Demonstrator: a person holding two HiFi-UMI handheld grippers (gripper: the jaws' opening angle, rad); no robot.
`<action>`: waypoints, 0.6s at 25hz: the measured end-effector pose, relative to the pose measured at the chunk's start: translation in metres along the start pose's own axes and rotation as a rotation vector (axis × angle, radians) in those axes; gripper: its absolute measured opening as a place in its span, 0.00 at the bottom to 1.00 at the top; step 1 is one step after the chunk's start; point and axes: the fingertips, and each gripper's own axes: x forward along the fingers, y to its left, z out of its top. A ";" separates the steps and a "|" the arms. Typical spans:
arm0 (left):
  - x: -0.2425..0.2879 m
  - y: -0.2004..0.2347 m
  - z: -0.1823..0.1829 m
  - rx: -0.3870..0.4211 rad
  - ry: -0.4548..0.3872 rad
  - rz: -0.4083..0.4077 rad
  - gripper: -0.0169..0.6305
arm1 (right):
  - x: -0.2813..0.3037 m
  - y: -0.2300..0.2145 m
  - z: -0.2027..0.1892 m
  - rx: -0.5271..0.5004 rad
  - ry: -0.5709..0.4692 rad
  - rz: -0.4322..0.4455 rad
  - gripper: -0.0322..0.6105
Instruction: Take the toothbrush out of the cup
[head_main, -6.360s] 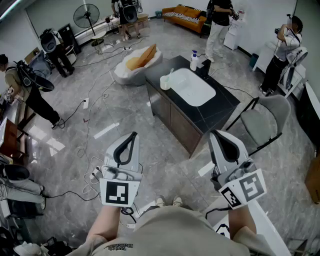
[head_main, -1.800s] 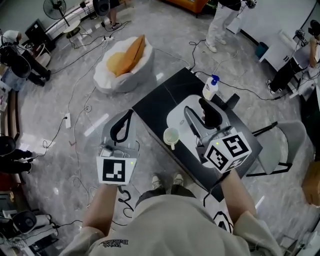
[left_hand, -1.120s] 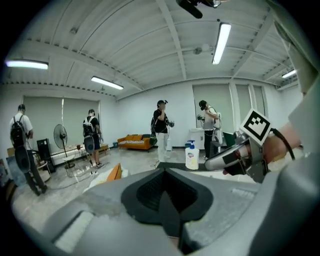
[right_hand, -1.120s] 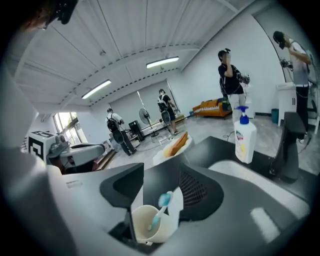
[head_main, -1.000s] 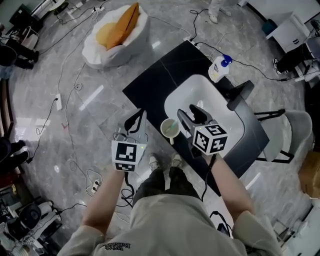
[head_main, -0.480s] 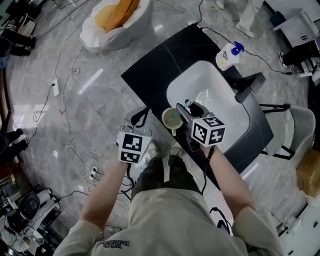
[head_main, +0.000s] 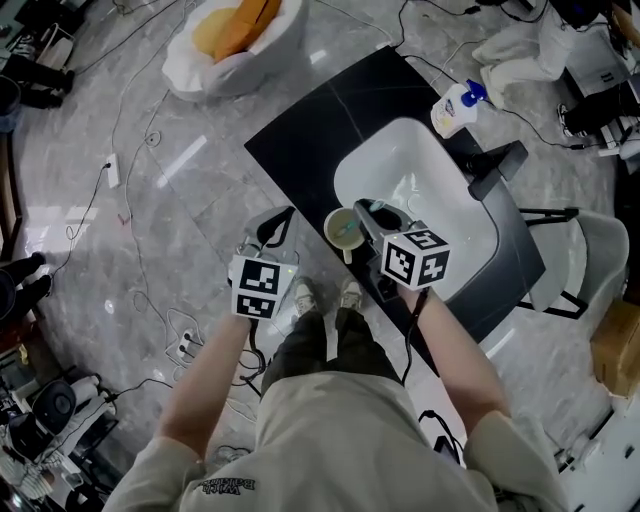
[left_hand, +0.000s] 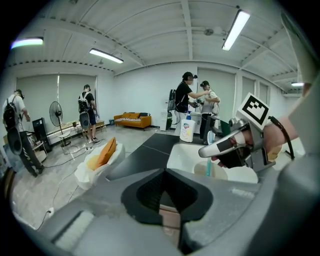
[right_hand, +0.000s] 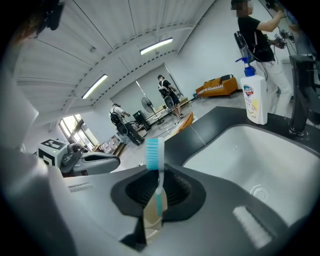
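Beside counter (head_main: 300, 130): left gripper (head_main: 274, 226), seemingly down-tilted

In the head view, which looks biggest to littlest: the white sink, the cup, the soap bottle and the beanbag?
1. the white sink
2. the beanbag, though the picture's edge cuts it off
3. the soap bottle and the cup look about alike, so I won't rank them.

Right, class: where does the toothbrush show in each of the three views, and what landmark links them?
Head view: centre, toothbrush in the cup.
Left gripper view: right of centre, standing in the cup.
Right gripper view: centre, upright between the closing jaws.
Shared landmark: the soap bottle, in all three.
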 end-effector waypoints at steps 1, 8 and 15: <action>-0.004 0.001 0.003 0.004 -0.007 0.006 0.03 | -0.002 0.002 0.002 -0.004 -0.002 0.002 0.09; -0.037 0.013 0.042 0.028 -0.087 0.053 0.03 | -0.026 0.035 0.037 -0.062 -0.071 0.042 0.08; -0.086 0.020 0.108 0.082 -0.213 0.104 0.03 | -0.080 0.097 0.108 -0.180 -0.218 0.108 0.08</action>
